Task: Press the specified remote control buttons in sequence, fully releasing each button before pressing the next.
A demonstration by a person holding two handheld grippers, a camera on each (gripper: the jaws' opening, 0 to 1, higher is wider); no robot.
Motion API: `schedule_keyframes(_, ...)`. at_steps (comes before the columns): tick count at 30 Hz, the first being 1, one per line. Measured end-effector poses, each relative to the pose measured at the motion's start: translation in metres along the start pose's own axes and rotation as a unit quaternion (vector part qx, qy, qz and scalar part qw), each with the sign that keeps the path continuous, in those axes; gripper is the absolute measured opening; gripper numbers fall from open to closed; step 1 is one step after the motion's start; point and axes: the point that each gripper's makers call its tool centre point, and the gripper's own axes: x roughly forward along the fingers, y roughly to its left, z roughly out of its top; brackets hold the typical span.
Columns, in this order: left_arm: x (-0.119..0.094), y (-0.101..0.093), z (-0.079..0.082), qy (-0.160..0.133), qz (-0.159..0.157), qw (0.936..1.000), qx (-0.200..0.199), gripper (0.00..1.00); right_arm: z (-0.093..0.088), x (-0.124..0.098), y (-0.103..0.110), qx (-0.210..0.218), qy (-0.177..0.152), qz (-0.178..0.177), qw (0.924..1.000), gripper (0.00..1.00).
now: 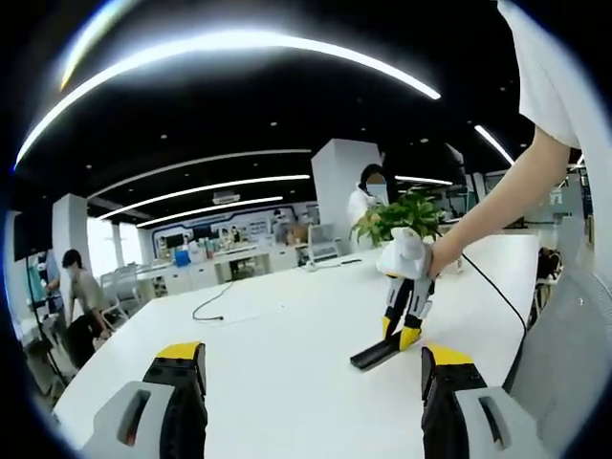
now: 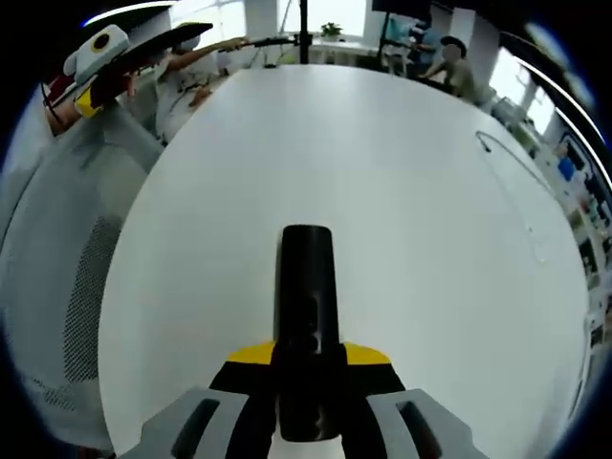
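Remote control (image 2: 306, 325) on the white table (image 2: 402, 191), clamped in right tool (image 2: 308, 368); left tool (image 1: 311, 359) agape.

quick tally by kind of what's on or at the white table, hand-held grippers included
hand-held gripper: 2, left, right
black remote control: 1
black cable: 1
potted plant: 1
total: 5
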Motion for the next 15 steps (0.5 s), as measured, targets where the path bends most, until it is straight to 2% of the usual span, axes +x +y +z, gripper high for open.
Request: schedule_keyframes(15,-0.001,0.001,0.000,-0.002,0.001,1.0000,-0.006,0.96,-0.003,-0.002,-0.016,-0.001,0.014,0.001,0.9999,0.21)
